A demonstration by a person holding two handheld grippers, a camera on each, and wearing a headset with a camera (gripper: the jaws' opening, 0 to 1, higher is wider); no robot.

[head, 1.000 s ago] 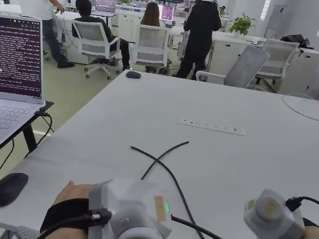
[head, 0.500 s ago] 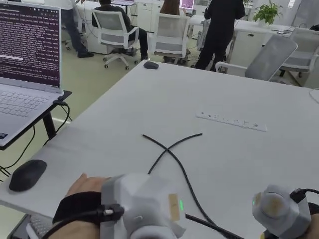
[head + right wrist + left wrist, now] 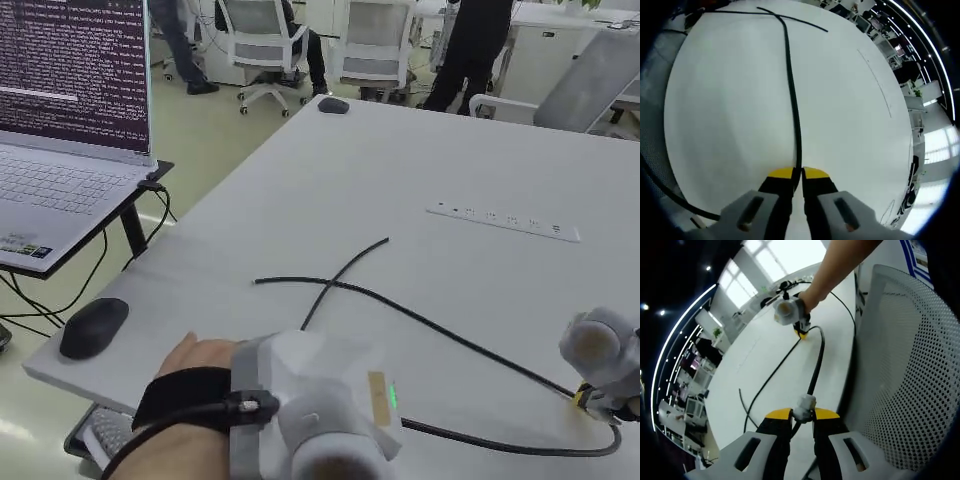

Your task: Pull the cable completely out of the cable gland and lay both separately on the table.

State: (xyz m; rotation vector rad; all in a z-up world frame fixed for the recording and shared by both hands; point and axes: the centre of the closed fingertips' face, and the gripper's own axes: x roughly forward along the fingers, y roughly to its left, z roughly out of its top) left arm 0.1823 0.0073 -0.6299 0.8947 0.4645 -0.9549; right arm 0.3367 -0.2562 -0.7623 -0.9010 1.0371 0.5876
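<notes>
A long black cable [image 3: 440,328] lies across the white table [image 3: 330,190]. It curves at the right and comes back toward my left gripper [image 3: 320,425]. In the left gripper view, my left gripper [image 3: 802,416] is shut on the white cable gland [image 3: 805,405], and the cable [image 3: 815,365] runs out of the gland toward my right gripper [image 3: 790,312]. My right gripper [image 3: 800,176] is shut on the cable [image 3: 791,95], and it sits at the table's right side [image 3: 585,397]. A second, shorter black cable [image 3: 345,272] crosses the long one.
An open laptop [image 3: 60,150] stands on a side stand at the left, with a black mouse [image 3: 93,327] near the table's corner. A white power strip [image 3: 503,221] and another mouse [image 3: 333,105] lie farther back. A mesh chair [image 3: 905,365] is beside the table edge. Chairs and people are beyond.
The camera has tilted down and left. My right gripper has moved out to the right with the cable, which now lies stretched across the table and curves back to the left gripper.
</notes>
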